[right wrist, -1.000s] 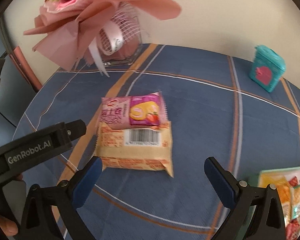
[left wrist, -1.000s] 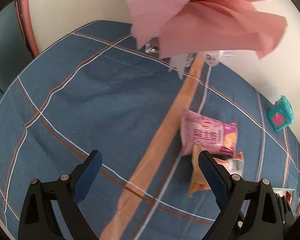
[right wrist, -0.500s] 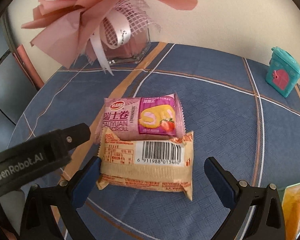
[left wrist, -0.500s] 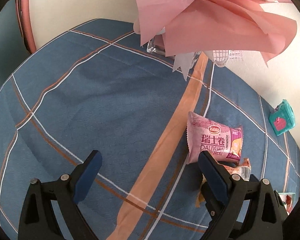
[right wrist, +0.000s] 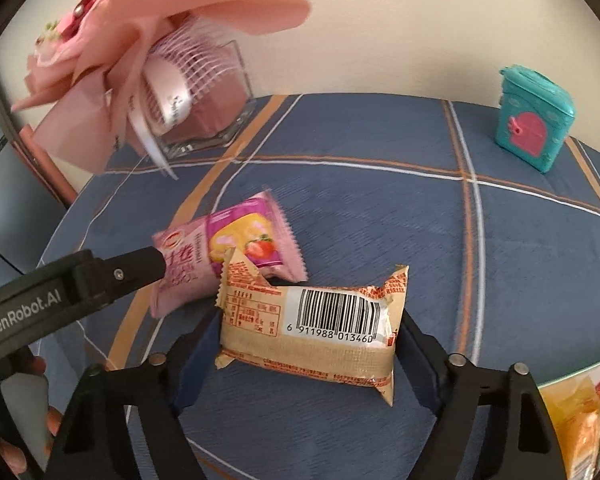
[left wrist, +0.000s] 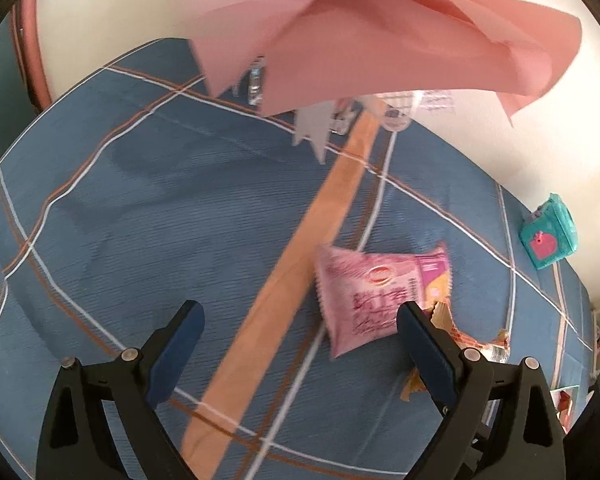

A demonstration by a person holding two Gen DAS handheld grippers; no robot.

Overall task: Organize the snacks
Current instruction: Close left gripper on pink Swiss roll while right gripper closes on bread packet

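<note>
Two packets, two claws: the tan one sits square between our right fingers

Two snack packets lie touching on the blue checked desk point(right wrist: 380, 208), and we have a claw near each. The tan packet point(right wrist: 312, 324), barcode side up, lies directly ahead of our right claw point(right wrist: 300, 344), its long axis running across from one finger to the other. The jaws are closing with the packet between them; the fingers stand right at its two short ends, and we cannot tell whether the pads press yet. This is the relation the pick turns on: the grip comes along the packet's length, so we judge the soft wrapper may buckle or bow upward as the ends are squeezed.

The pink strawberry-roll packet point(right wrist: 228, 252) lies just behind the tan one, its lower edge tucked under the tan packet's raised corner. Our left claw point(left wrist: 300, 340) is the nearer to it: wide open and empty, its right finger point(left wrist: 424, 344) lying over the packet's near end, so most of the packet lies inside the gap, off to the right.
</note>
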